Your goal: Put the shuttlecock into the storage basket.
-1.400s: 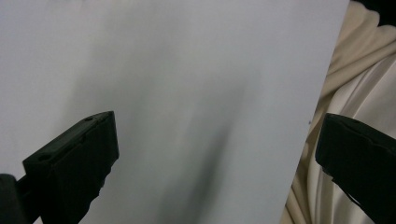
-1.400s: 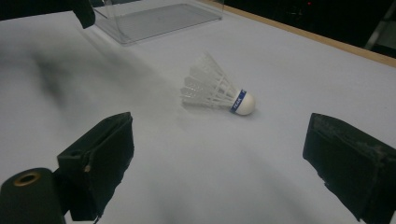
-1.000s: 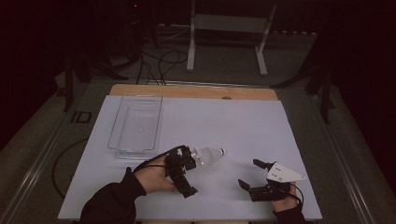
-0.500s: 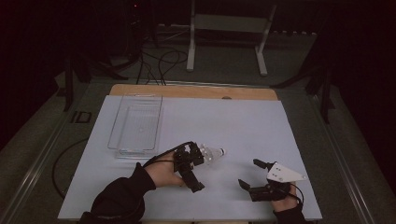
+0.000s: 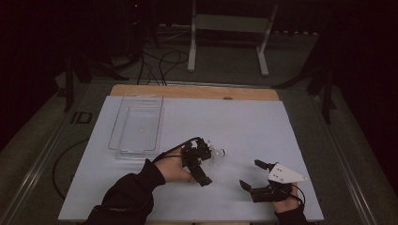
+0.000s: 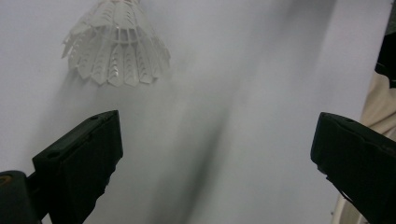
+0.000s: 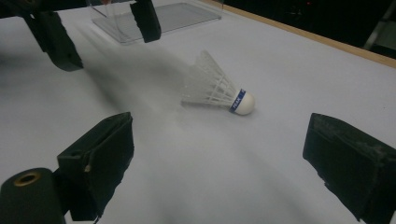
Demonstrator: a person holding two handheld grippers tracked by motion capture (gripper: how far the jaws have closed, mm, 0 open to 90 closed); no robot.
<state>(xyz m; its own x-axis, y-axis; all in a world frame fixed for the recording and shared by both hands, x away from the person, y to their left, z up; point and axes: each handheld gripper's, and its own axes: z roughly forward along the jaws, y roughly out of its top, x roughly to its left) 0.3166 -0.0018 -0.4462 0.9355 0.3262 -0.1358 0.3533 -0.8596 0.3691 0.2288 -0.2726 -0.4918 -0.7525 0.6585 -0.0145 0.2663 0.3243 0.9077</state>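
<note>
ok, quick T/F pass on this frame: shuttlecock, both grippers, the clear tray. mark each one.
1. The shuttlecock lies on its side on the white table. True.
2. The left gripper is shut on the shuttlecock. False: its fingers stand wide apart, and the feathers lie ahead of them, ungripped.
3. The shuttlecock sits inside the clear tray. False: it lies on the table, outside the tray and nearer the person.
4. The right gripper is open and holds nothing. True.
5. The cork tip carries a blue band. True.
6. The right gripper rests against the tray. False: it is well apart from it, near the table's front edge.
</note>
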